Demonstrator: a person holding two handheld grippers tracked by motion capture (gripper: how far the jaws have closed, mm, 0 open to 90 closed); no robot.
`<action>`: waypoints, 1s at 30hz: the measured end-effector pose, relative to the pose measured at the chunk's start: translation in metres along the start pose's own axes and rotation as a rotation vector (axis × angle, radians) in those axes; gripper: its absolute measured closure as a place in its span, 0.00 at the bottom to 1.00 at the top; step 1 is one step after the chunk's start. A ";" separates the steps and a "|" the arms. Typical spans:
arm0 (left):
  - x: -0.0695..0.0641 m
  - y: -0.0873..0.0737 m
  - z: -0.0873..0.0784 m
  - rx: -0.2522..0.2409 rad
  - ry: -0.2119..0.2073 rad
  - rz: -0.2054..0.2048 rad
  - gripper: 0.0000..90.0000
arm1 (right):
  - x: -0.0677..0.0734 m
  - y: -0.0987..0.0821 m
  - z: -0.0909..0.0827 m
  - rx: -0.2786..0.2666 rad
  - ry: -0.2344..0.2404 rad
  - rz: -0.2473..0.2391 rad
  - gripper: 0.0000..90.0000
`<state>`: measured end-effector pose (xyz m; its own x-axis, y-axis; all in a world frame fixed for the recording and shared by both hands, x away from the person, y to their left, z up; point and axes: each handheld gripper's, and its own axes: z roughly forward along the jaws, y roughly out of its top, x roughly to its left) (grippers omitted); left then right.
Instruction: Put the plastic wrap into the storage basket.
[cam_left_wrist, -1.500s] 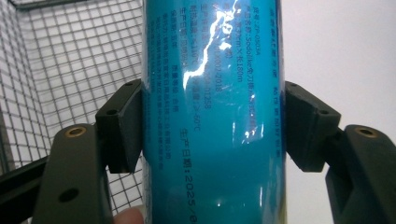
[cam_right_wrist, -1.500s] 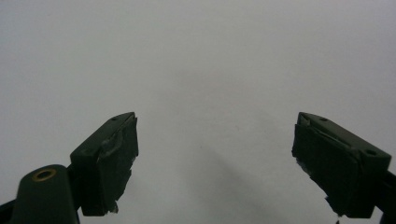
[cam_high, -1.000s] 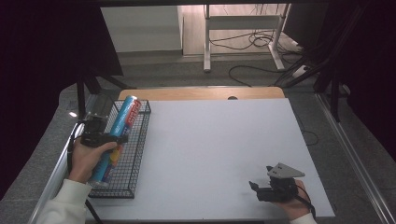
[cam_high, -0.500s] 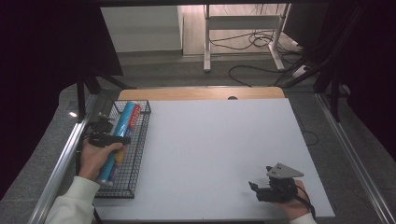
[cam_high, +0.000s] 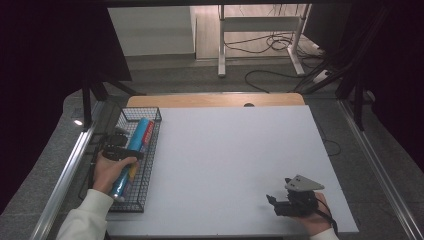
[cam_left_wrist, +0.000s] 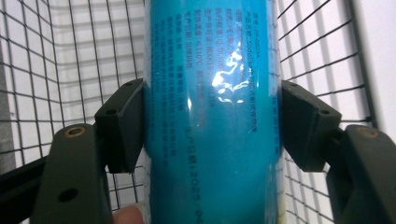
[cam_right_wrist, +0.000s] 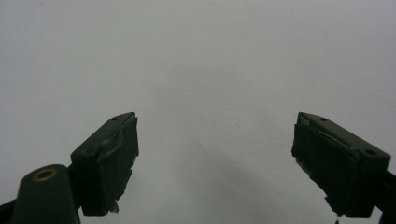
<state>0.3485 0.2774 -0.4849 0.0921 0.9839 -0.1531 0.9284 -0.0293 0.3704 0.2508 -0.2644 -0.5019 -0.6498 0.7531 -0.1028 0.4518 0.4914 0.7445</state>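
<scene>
While my left gripper (cam_left_wrist: 212, 126) clamps the blue tube (cam_left_wrist: 212, 93), its own view shows fine print and the wire basket (cam_left_wrist: 70, 56). From above, at lower right, my right gripper (cam_high: 280, 202) rests with jaws wide over the white tabletop (cam_high: 235, 150).

High view looks forward and down over my table (cam_high: 235, 165). My left gripper view sits close inside the wire basket (cam_left_wrist: 70, 60), also seen from above; my right faces bare tabletop.
</scene>
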 end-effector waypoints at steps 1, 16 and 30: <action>0.000 -0.001 0.002 0.006 0.000 0.003 0.35 | 0.000 0.000 0.000 0.000 0.000 0.000 0.17; -0.032 -0.030 -0.062 -0.271 -0.152 0.165 0.18 | 0.001 0.002 -0.002 -0.025 -0.002 -0.011 0.17; -0.079 -0.100 -0.060 -0.341 -0.333 0.399 0.18 | -0.005 0.005 -0.005 -0.065 0.051 0.029 0.17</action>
<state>0.2270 0.2129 -0.4551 0.5670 0.7991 -0.2000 0.6369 -0.2713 0.7216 0.2531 -0.2676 -0.4940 -0.6681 0.7425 -0.0481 0.4310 0.4389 0.7884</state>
